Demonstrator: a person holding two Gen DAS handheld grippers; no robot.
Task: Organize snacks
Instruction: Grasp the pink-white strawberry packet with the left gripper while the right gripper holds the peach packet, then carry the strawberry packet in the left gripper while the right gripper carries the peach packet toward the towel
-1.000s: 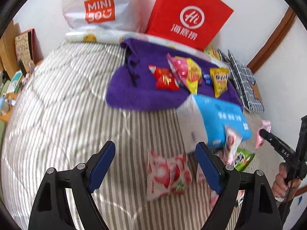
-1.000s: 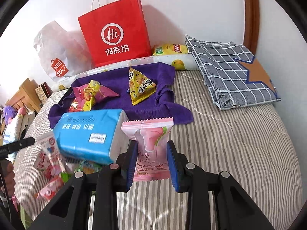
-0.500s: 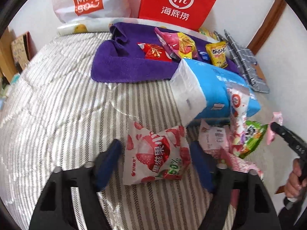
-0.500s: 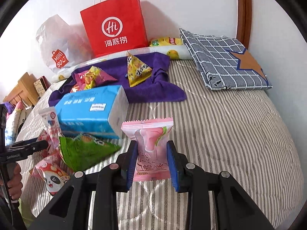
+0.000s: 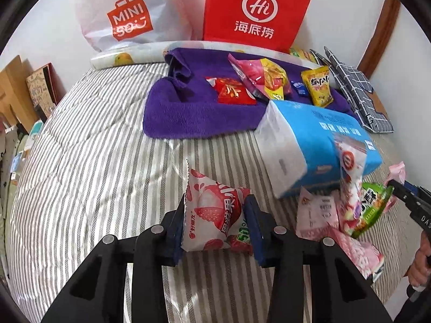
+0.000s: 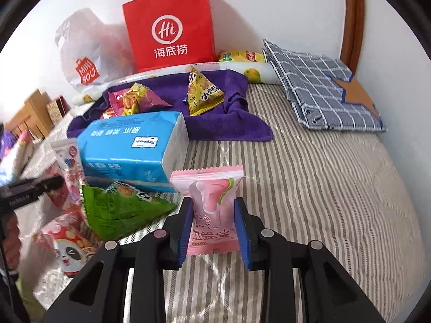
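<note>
While both tongs grip — step: carrying snacks to purple towel [image 5: 188, 113], judged.
Left tongs [image 5: 218, 226]: clamped on strawberry packet [image 5: 215, 215].
Right tongs [image 6: 214, 228]: clamped on pink peach packet [image 6: 210, 210].
Next: towel lies ahead; release there.

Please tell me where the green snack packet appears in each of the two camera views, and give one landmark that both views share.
Left wrist view: the green snack packet lies at the right edge, below the blue tissue pack.
Right wrist view: the green snack packet lies at lower left, in front of the blue tissue pack.
Shared landmark: the red paper bag at the back wall.
</note>
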